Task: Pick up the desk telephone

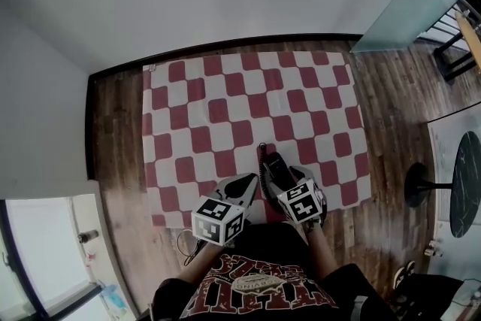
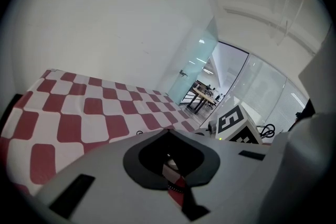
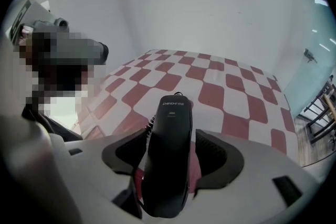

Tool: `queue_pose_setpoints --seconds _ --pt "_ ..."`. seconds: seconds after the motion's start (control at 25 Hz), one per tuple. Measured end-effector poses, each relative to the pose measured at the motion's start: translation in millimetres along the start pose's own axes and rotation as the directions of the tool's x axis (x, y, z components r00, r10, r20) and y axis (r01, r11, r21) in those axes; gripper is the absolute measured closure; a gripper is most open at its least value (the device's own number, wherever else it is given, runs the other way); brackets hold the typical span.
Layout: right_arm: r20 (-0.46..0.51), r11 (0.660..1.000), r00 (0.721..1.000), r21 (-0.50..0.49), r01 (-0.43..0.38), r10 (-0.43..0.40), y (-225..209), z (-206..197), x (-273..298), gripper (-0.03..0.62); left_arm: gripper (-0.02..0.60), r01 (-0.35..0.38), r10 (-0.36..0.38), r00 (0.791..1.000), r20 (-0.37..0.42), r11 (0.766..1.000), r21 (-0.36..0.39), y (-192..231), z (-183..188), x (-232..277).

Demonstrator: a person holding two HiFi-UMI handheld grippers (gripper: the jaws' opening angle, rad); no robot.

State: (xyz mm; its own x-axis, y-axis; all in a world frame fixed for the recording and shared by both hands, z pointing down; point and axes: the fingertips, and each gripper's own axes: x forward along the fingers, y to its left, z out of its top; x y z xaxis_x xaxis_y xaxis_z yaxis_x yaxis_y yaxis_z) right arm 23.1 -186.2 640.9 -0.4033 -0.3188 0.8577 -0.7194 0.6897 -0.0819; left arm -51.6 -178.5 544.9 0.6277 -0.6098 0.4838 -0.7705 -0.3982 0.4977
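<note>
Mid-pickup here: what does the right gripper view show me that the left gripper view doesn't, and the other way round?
Right gripper view only: the black telephone handset between the open jaws of the right gripper, not clamped. Left gripper view only: the left gripper, jaws shut on nothing, and the other gripper's marker cube. Both: the red-and-white checked cloth and the white wall.

My left gripper (image 1: 239, 186) tilts gently down, jaws together; my right gripper (image 1: 283, 178) points steeply down, jaws wide apart.
</note>
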Motion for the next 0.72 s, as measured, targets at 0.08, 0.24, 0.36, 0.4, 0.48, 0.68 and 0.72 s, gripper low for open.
queue_pose_setpoints --seconds 0.08,0.24,0.36,0.4,0.48,0.68,0.72 --pt "-0.015 1.000 1.000 0.000 -0.003 0.003 -1 -3 6 0.307 0.574 -0.002 0.002 1.000 0.003 1.000 -0.005 1 0 0" --pt "-0.027 1.000 1.000 0.019 -0.006 0.007 -2 -3 16 0.306 0.574 -0.004 0.005 1.000 0.007 1.000 -0.016 4 1 -1" --pt "-0.039 0.999 0.999 0.040 -0.012 0.014 -3 -6 25 0.306 0.574 -0.005 0.005 1.000 0.011 1.000 -0.024 5 1 -1" --pt "-0.044 0.999 0.999 0.046 -0.013 0.015 -3 -7 28 0.306 0.574 -0.006 0.006 1.000 0.011 1.000 -0.029 6 0 -1" --pt "-0.049 0.999 0.999 0.049 -0.012 0.015 -2 -9 35 0.306 0.574 -0.008 0.009 1.000 0.008 0.999 -0.038 8 -1 -1" --pt "-0.070 0.999 0.997 0.048 0.023 -0.020 -3 -14 40 0.306 0.574 -0.012 0.012 1.000 -0.005 0.998 -0.055 14 -6 -1" --pt "-0.073 0.999 0.997 0.043 0.026 -0.022 -3 -15 41 0.306 0.574 -0.013 0.013 1.000 -0.007 0.998 -0.059 15 -6 -1"
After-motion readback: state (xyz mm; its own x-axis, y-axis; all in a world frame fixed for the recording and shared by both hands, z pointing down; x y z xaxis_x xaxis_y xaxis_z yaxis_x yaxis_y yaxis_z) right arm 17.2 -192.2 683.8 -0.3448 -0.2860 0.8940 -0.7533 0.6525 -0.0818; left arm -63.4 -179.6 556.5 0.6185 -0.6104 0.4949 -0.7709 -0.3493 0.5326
